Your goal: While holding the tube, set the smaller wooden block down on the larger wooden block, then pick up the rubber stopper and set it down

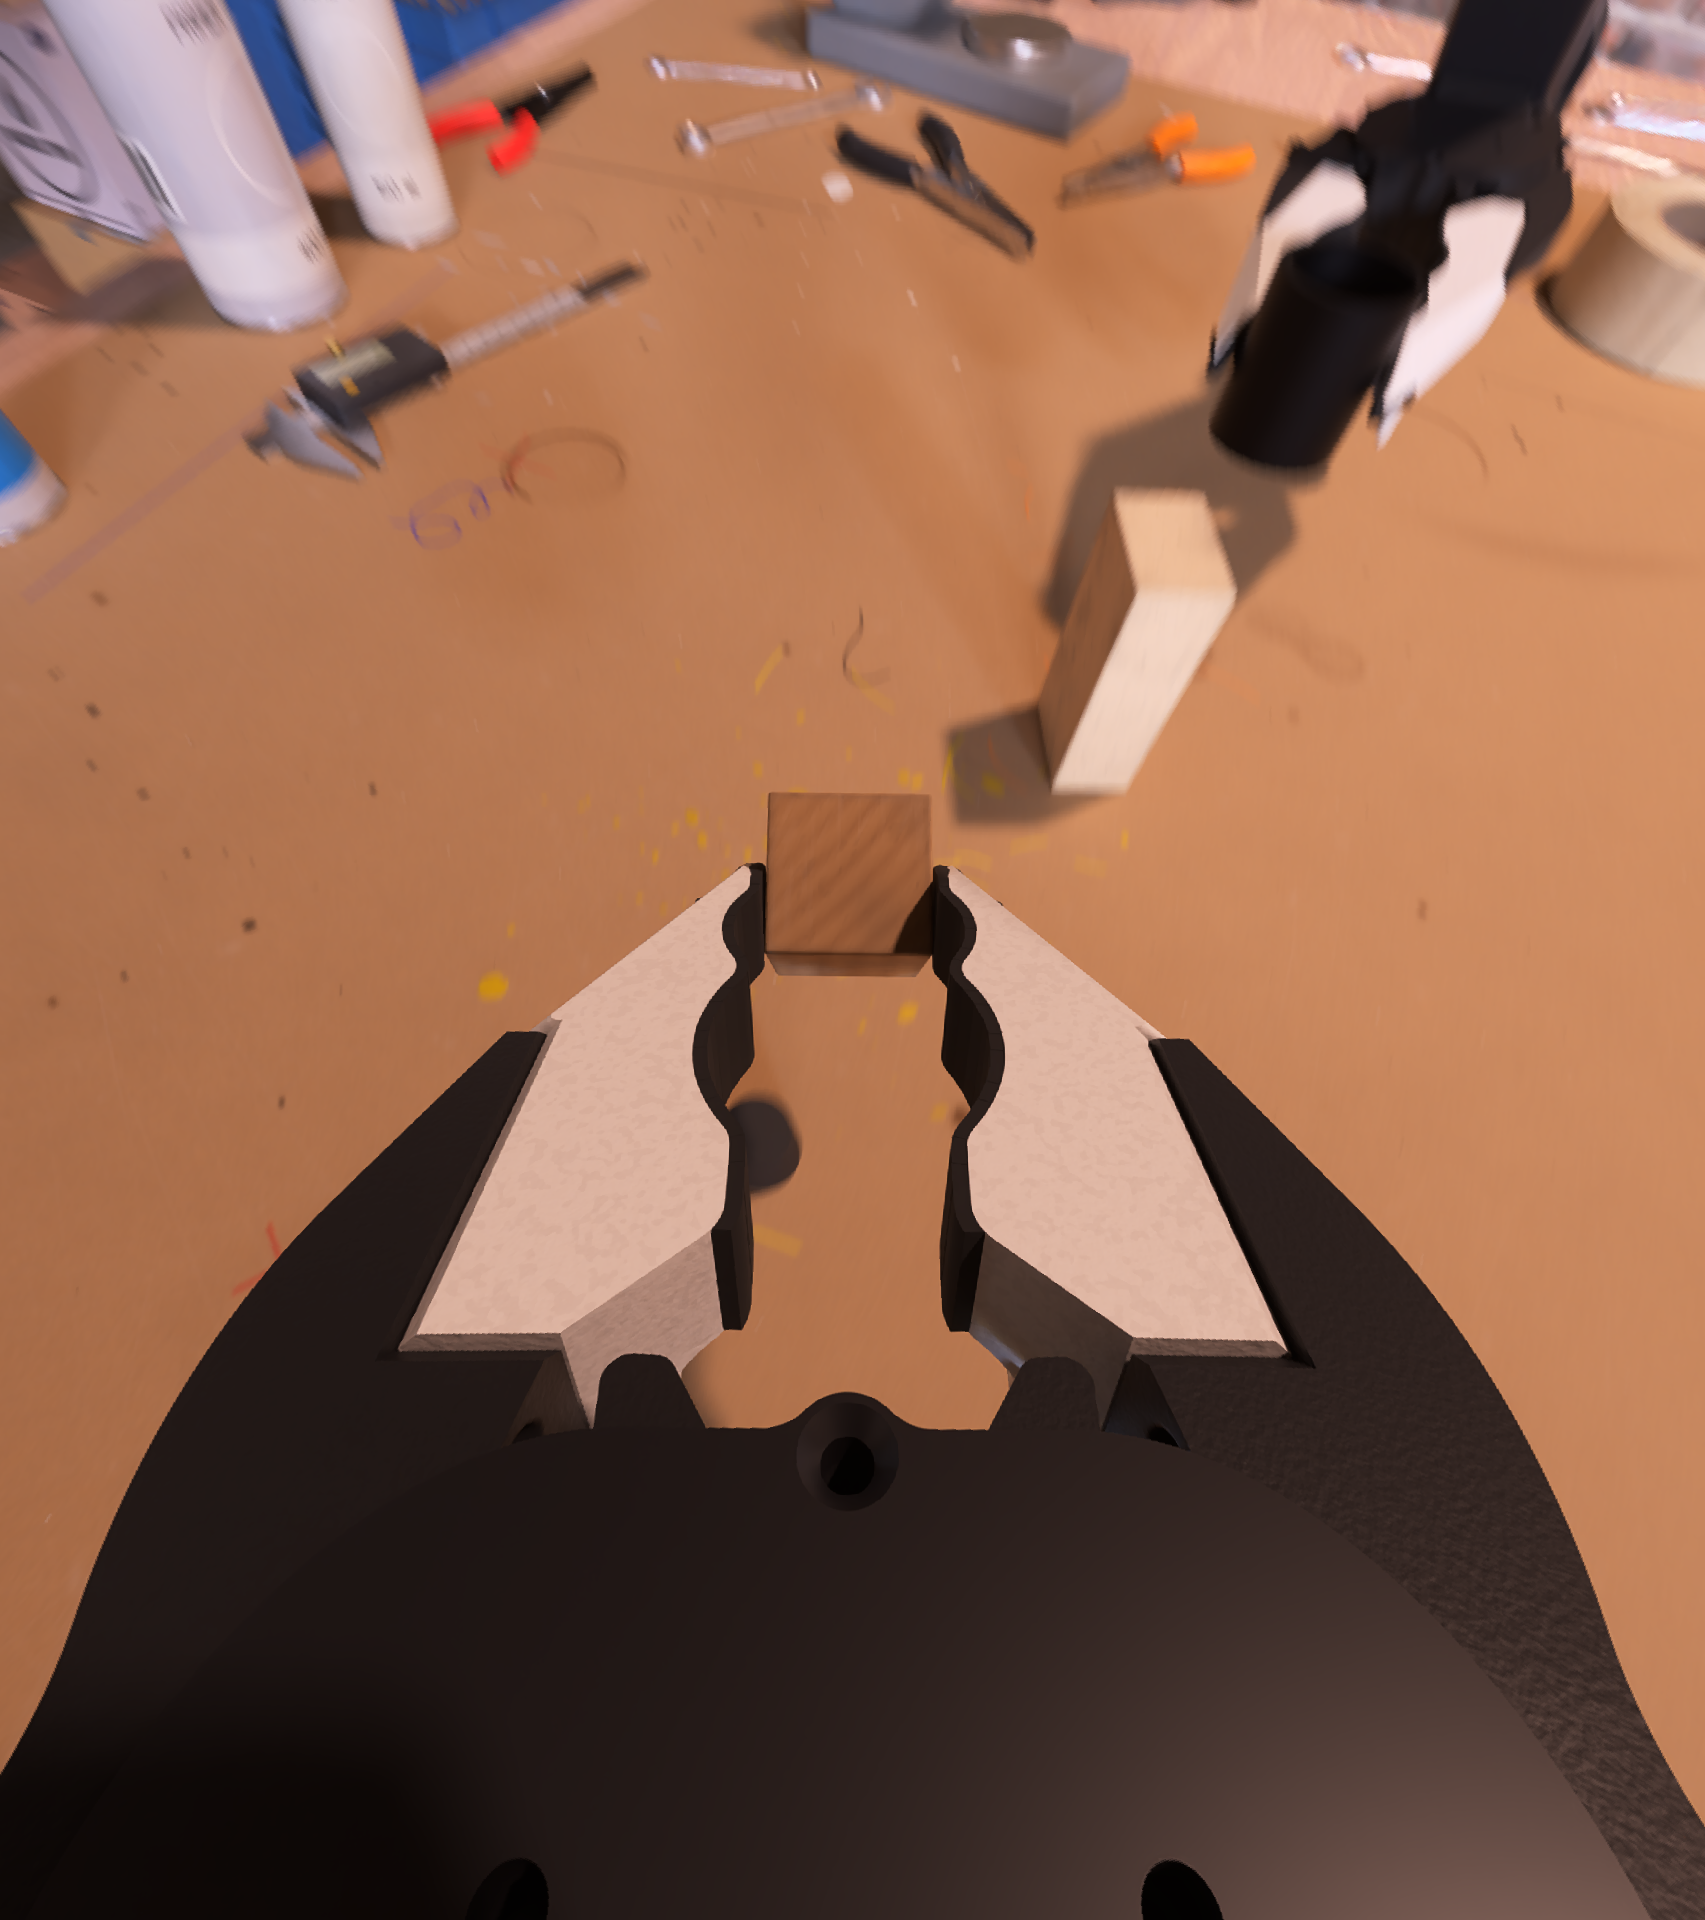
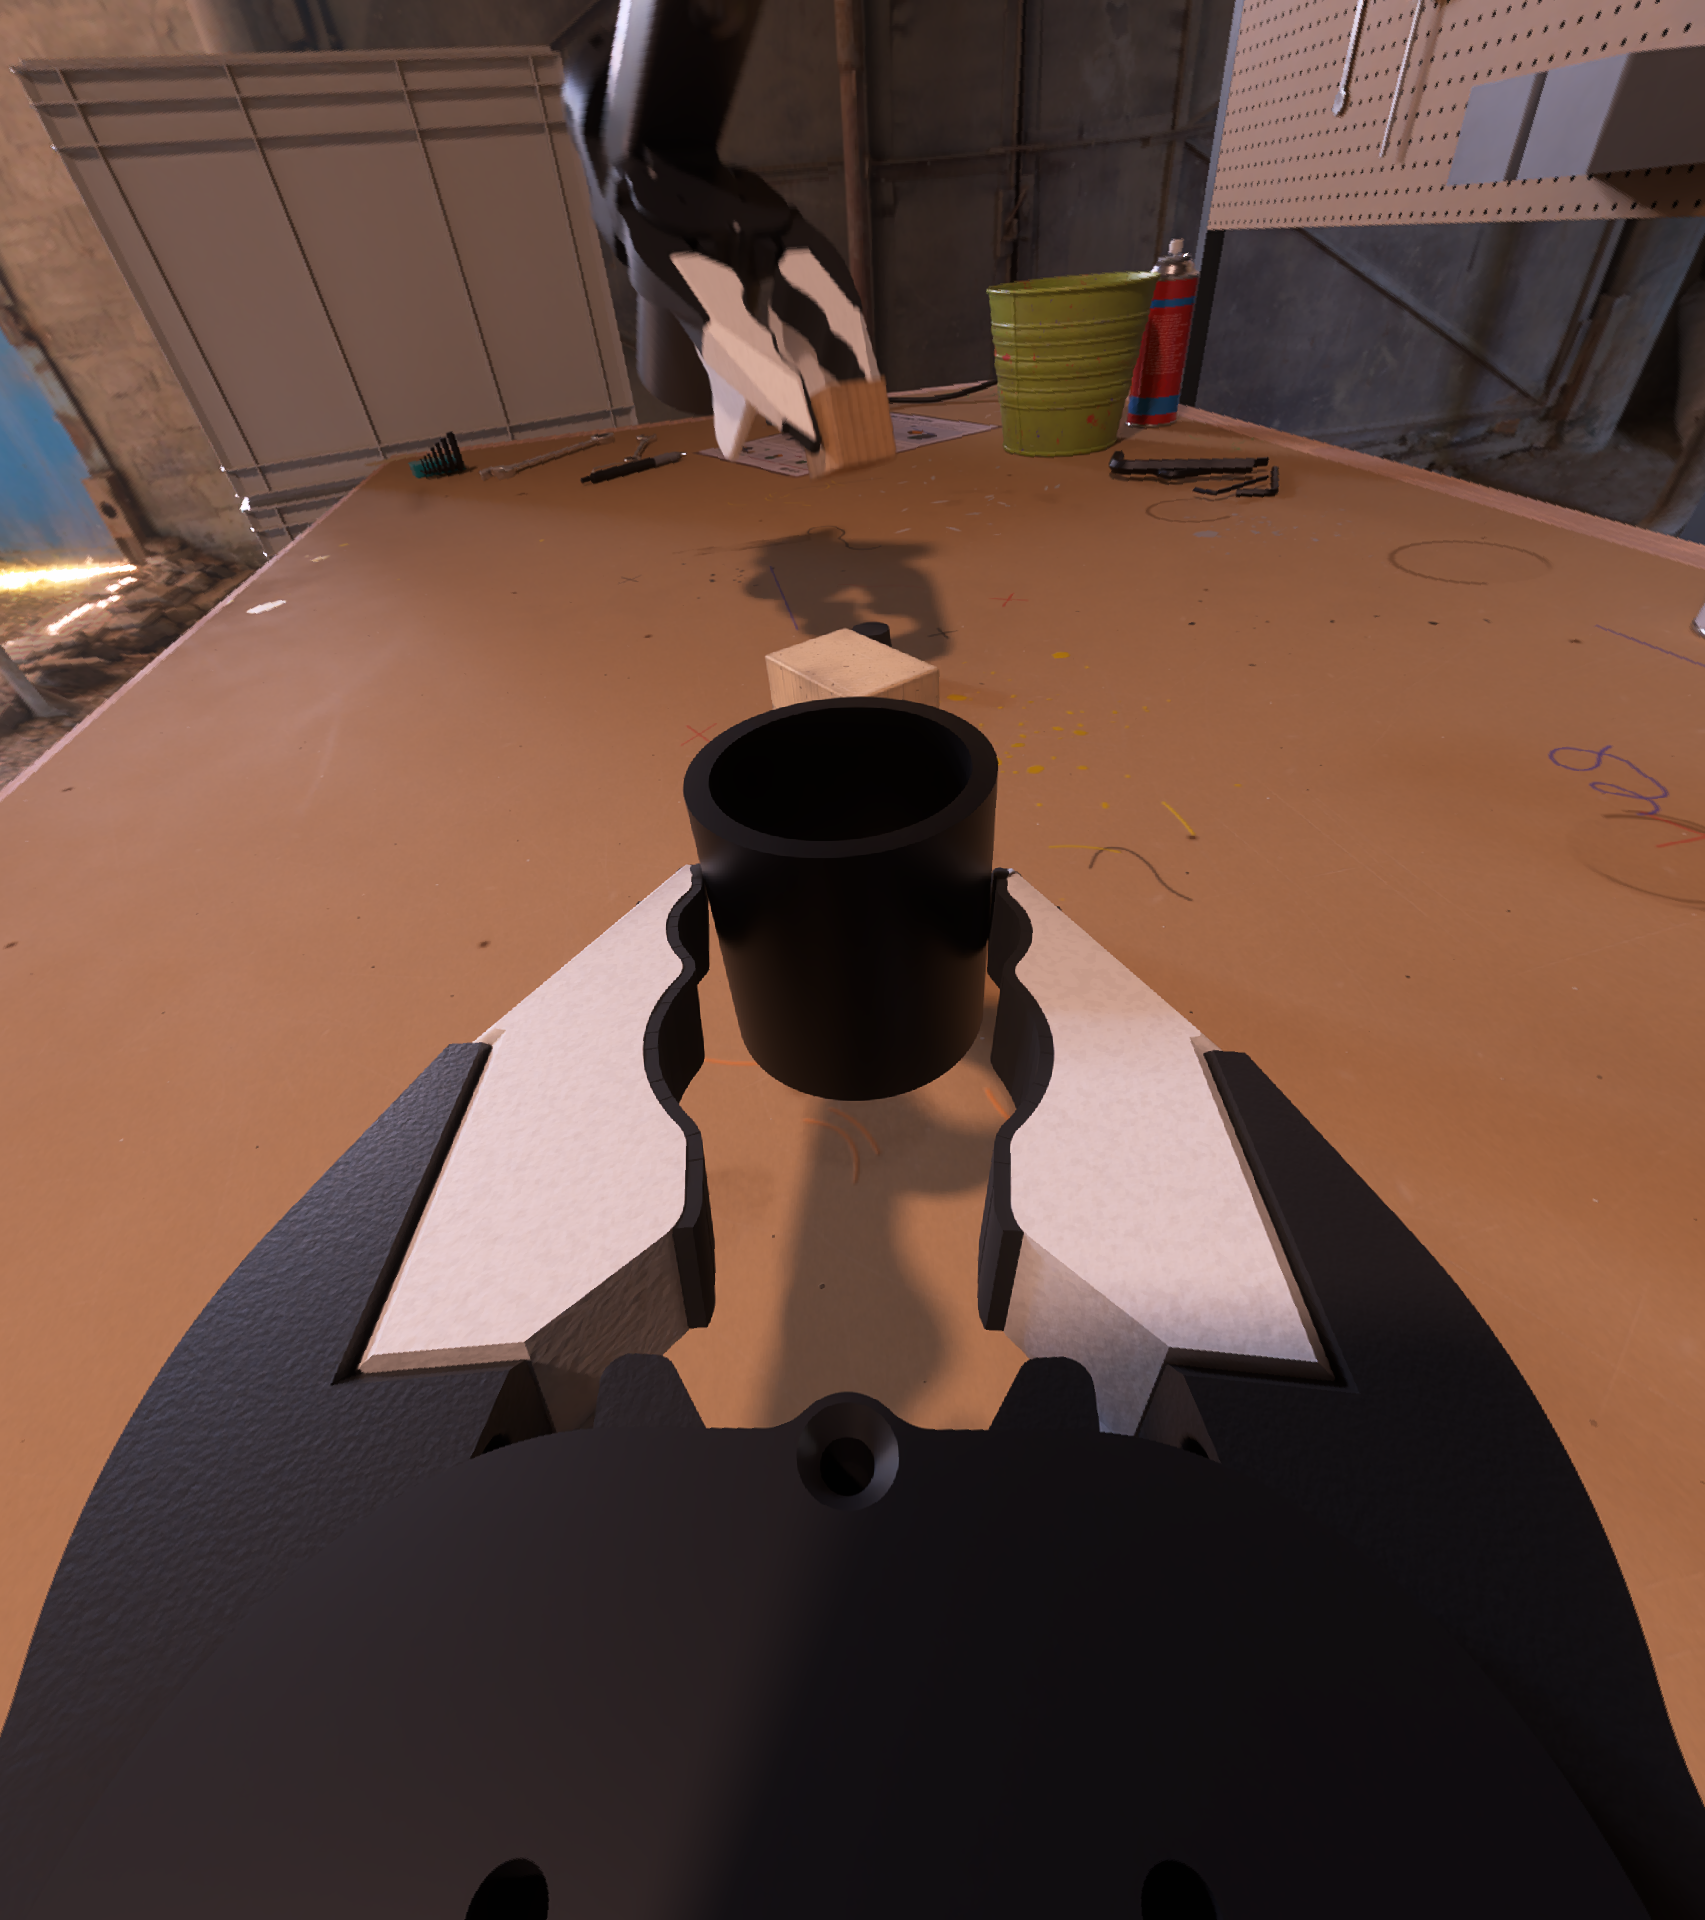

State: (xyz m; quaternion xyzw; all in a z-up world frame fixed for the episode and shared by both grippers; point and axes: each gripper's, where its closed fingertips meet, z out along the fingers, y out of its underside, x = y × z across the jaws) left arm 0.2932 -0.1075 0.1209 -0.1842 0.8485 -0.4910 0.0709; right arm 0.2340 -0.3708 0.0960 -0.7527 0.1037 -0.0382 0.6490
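My left gripper (image 1: 848, 881) is shut on the smaller wooden block (image 1: 848, 868) and holds it in the air above the brown table; from the right wrist view this gripper (image 2: 806, 416) and its block (image 2: 856, 428) hang far off. The larger pale wooden block (image 1: 1134, 644) lies on the table ahead and to the right, also seen in the right wrist view (image 2: 848, 670). My right gripper (image 2: 848, 883) is shut on the black tube (image 2: 848, 914), upright above the table, near the larger block (image 1: 1305, 353). A small dark rubber stopper (image 2: 871, 631) sits just behind the larger block.
White cartridges (image 1: 235, 156), a caliper (image 1: 370, 374), pliers (image 1: 931, 171) and a tape roll (image 1: 1700, 281) lie at the far side. A green bucket (image 2: 1066, 364), a spray can (image 2: 1165, 332) and hex keys (image 2: 1191, 473) stand at the other end. The table edge (image 2: 100, 707) runs on the left.
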